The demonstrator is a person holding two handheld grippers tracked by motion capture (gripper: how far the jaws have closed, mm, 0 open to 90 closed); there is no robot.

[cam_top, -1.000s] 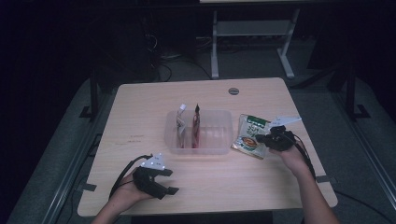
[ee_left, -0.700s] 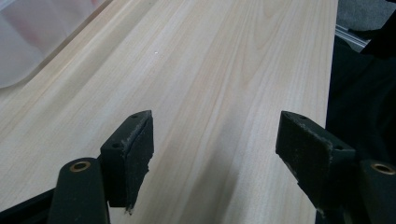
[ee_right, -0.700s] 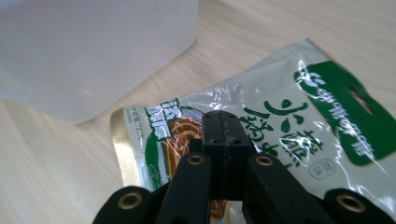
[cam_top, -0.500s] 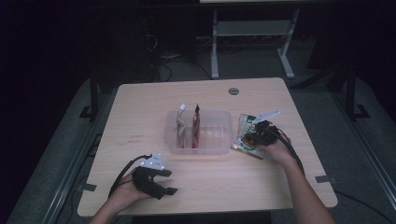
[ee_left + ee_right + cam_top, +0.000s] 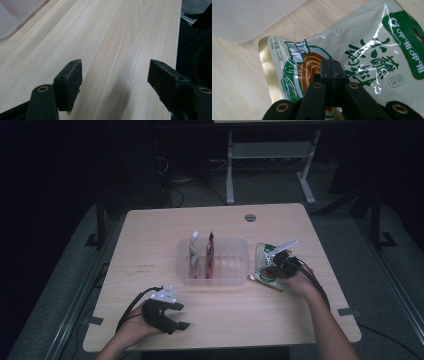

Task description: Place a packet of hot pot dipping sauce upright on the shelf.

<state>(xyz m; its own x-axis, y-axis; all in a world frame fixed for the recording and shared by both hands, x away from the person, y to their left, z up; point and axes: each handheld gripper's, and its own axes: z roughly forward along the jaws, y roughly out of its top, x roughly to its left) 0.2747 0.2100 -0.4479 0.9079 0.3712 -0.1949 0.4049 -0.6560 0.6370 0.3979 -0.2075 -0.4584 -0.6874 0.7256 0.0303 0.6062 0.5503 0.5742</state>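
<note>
Since a second ago, the right gripper has been brought inward over the green snack packet and pinched shut on it, beside the clear bin. Lifting into the bin seems required next. The left gripper is held wide over the table.

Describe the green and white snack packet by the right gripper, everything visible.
The snack packet is a glossy, crinkled foil pouch, white with green print, a gold edge and a brown swirl picture. It lies on the wooden table just right of the clear plastic bin. The right gripper has its jaws closed over the packet's lower part.
</note>
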